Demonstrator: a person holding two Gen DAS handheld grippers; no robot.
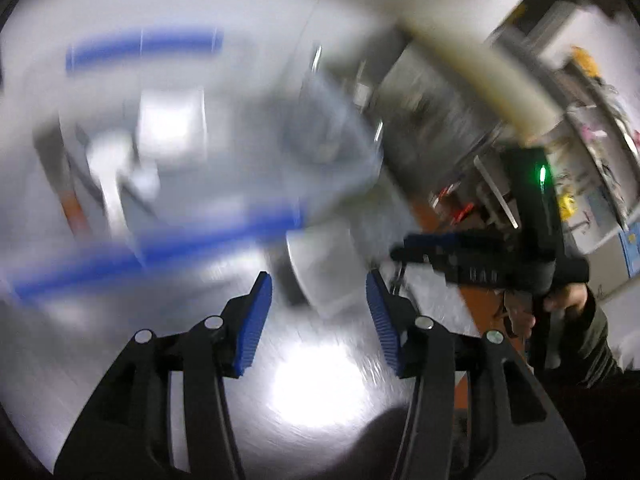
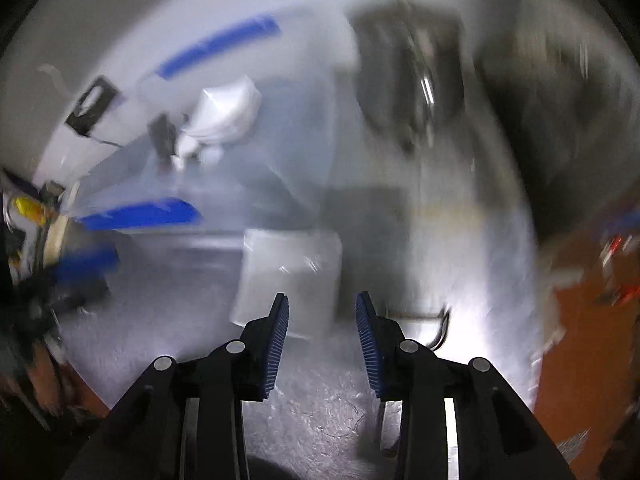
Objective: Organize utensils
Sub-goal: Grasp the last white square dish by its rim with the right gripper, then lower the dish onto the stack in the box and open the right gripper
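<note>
Both views are heavily motion-blurred. My left gripper (image 1: 319, 280) is open and empty above a brushed steel counter (image 1: 312, 392). A pale box-like container (image 1: 324, 268) lies just ahead of its fingertips. My right gripper (image 2: 322, 300) is open and empty over the same counter (image 2: 304, 420). The pale container (image 2: 288, 280) sits just beyond its tips. A thin metal utensil (image 2: 432, 320) lies on the counter to its right, partly behind the right finger. The right gripper also shows in the left wrist view (image 1: 404, 254), held by a hand at the right.
A clear plastic bin with blue rim strips (image 1: 160, 240) stands at the left, also in the right wrist view (image 2: 140, 212). A white bag-like object (image 2: 228, 112) sits behind it. Cluttered shelves (image 1: 592, 128) and orange floor (image 2: 576, 352) lie to the right.
</note>
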